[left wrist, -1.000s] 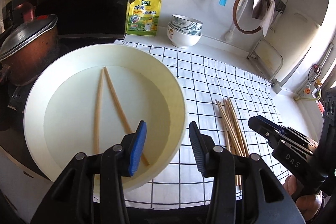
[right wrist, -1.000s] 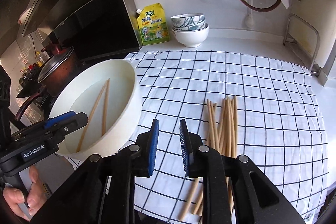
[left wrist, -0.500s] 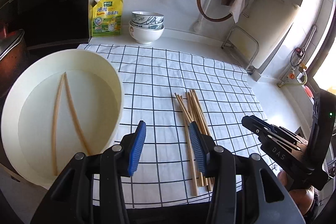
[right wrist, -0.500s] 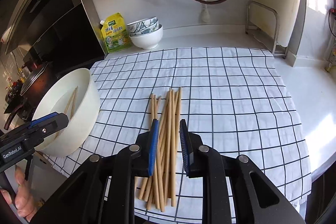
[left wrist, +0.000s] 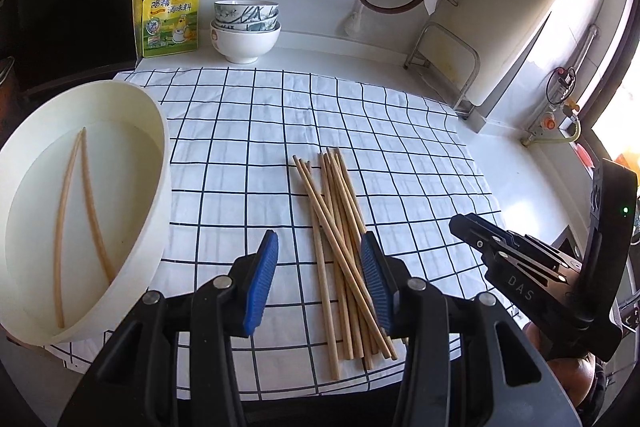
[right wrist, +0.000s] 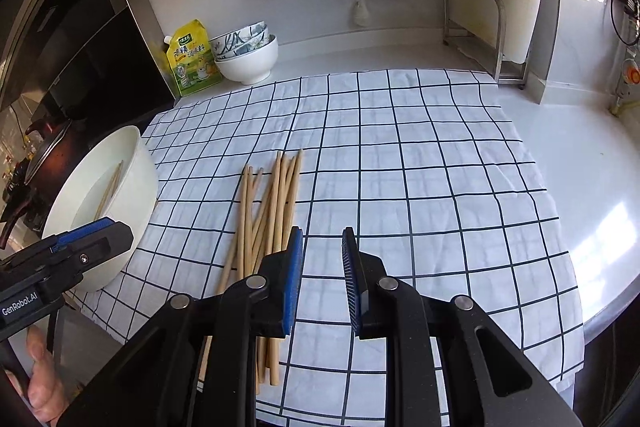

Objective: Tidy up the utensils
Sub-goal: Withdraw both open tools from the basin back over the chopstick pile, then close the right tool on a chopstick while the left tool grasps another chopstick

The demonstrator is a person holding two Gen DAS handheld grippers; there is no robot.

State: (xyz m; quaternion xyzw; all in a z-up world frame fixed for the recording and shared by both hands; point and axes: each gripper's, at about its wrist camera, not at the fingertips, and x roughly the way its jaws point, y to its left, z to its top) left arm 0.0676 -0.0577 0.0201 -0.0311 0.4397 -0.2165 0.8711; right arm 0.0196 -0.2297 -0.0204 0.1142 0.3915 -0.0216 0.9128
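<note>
Chopsticks are the job here, and I judge I am at the reach for the next ones: two pale wooden chopsticks (left wrist: 76, 211) already lie in the round cream plastic basin (left wrist: 158, 187) at the left edge of the white black-checked cloth (left wrist: 400, 147) on the white bench (right wrist: 580, 163), while a loose bundle of pale wooden chopsticks (left wrist: 340, 227) lies on the cloth, well apart from the basin.

My left tool (left wrist: 318, 279) hangs over the near end of that bundle with its blue pads spread and nothing between them but air — the sticks show through the gap below. My right tool (right wrist: 322, 275) sits just to the right of the bundle, its pads only narrowly apart and holding nothing.

Next, as I see it, the left tool has to drop until the pads straddle one or two sticks, then close without scattering the rest; the sticks cross one another, so a clean pick is unsure.

A second ago my left view was filled by the basin, with the bundle off to the right; now the basin sits at the left edge and the bundle is centred under the pads. From my right tool the bundle lay right of the pads then — it lies to their left now. Neither tool's gap has changed.
</note>
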